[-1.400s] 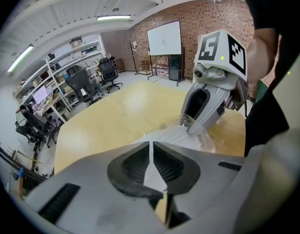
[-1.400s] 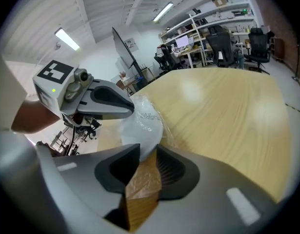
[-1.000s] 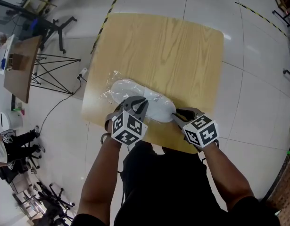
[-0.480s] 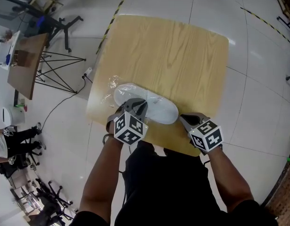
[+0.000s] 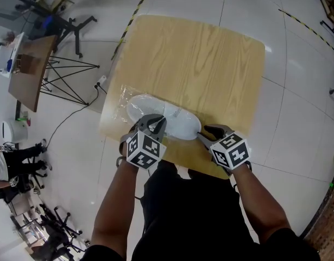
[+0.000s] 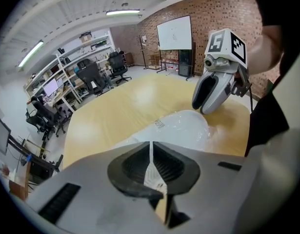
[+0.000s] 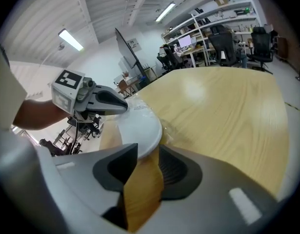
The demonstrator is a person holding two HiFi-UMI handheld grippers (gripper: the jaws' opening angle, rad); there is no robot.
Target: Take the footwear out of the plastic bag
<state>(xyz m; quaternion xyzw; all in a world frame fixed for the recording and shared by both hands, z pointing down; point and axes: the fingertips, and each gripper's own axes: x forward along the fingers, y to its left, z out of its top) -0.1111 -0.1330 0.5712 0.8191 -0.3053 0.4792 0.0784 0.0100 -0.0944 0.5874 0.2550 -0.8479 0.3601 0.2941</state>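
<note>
A white footwear (image 5: pixel 165 122) lies inside a clear plastic bag (image 5: pixel 125 98) near the front left of the wooden table (image 5: pixel 199 64). My left gripper (image 5: pixel 151 125) is at its near side; in the left gripper view the jaws (image 6: pixel 150 146) are closing, with a thin strip of bag film pinched between the pads. The footwear (image 6: pixel 181 128) lies just beyond them. My right gripper (image 5: pixel 202 136) is at the footwear's right end. Its jaws (image 7: pixel 147 147) are opening, with the footwear's rounded end (image 7: pixel 137 126) at the tips, not pressed by the pads.
The footwear lies close to the table's front edge, with bare wood behind it and to its right. On the floor at left stand a small wooden stand (image 5: pixel 26 72), a cable (image 5: pixel 74 116) and office chairs (image 5: pixel 52 235). Striped tape (image 5: pixel 128 20) runs past the table's far left corner.
Half a second ago the right gripper had drawn back from the footwear's end; it is at that end again, with jaws wider apart. The left gripper has stayed on the bag.
</note>
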